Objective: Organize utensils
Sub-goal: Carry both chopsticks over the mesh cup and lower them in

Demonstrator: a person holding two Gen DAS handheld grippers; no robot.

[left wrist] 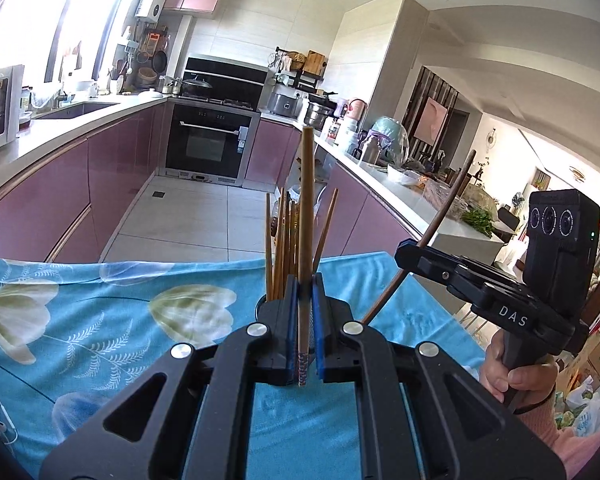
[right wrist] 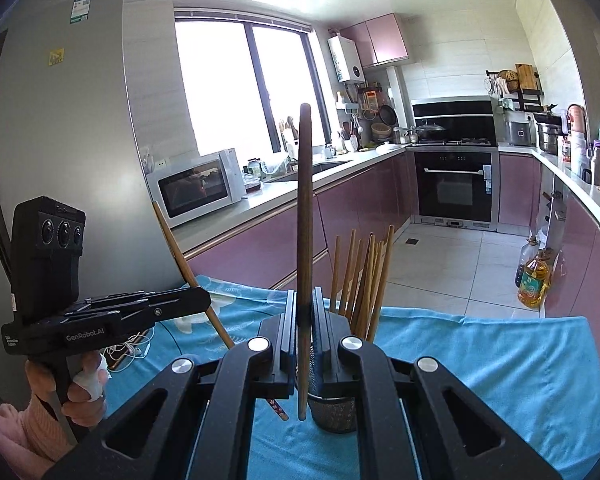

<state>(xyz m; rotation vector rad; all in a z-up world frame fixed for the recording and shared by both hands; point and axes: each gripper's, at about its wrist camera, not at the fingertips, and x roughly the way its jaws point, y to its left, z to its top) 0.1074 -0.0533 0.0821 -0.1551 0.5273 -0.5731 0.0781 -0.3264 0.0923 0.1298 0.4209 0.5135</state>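
My left fingers (left wrist: pixel 305 320) pinch a light brown wooden chopstick with a patterned end (left wrist: pixel 306 240), upright above the blue floral cloth on the tabletop (left wrist: pixel 100 320). Between my hands, a dark metal mesh holder (right wrist: pixel 332 408) stands on the cloth, holding a bundle of light wooden chopsticks (right wrist: pixel 364 280). My right fingers (right wrist: pixel 303 320) pinch a dark brown wooden chopstick (right wrist: pixel 304 220), also near upright, just beside the holder.
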